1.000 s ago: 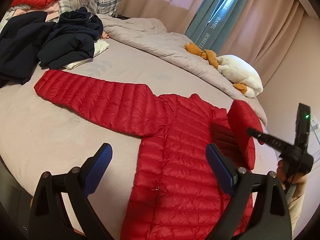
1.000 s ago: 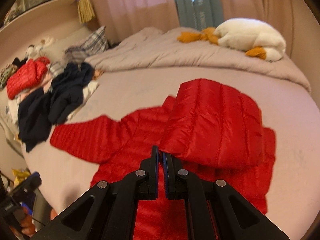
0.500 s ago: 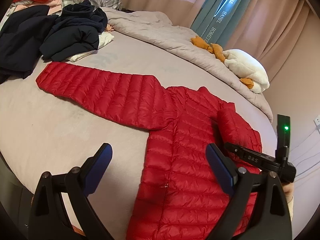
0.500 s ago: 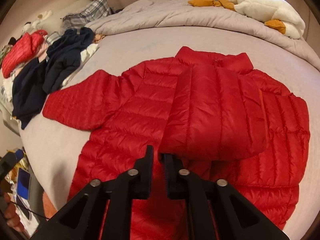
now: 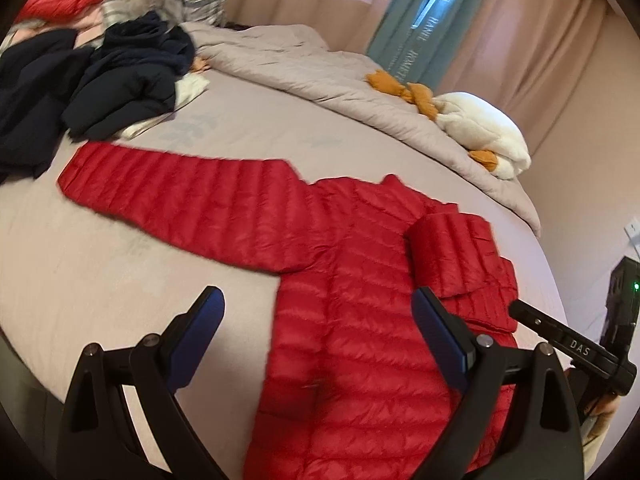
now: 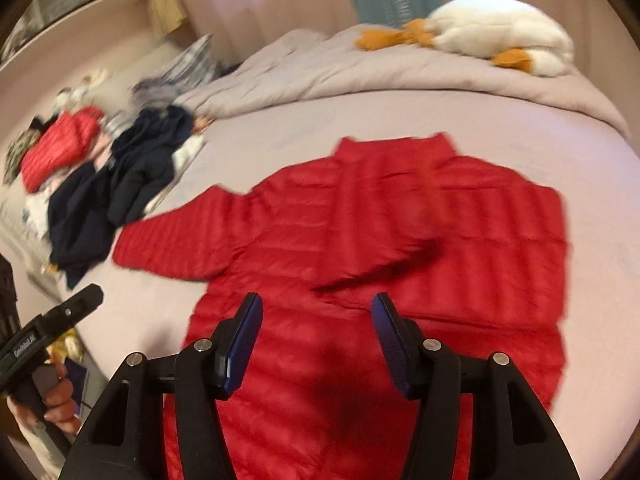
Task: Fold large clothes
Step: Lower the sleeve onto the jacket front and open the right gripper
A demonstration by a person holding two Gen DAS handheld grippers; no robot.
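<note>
Sleeve (image 6: 440, 216) dropped — right gripper (image 6: 316, 344) fingers opening, empty

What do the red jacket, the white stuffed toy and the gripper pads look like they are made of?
Red jacket: probably thin nylon or polyester shell with puffy fill, shown by the slight sheen and stitched horizontal channels. White stuffed toy: plush, matte and fuzzy. Hand-held gripper pads: likely blue rubber or plastic; blur leaves it open.

Red jacket (image 5: 360, 320) quilted, slightly glossy cloth; bed sheet (image 5: 100, 272) matt, smooth cloth; plush toy (image 6: 500, 32) fluffy, white.
</note>
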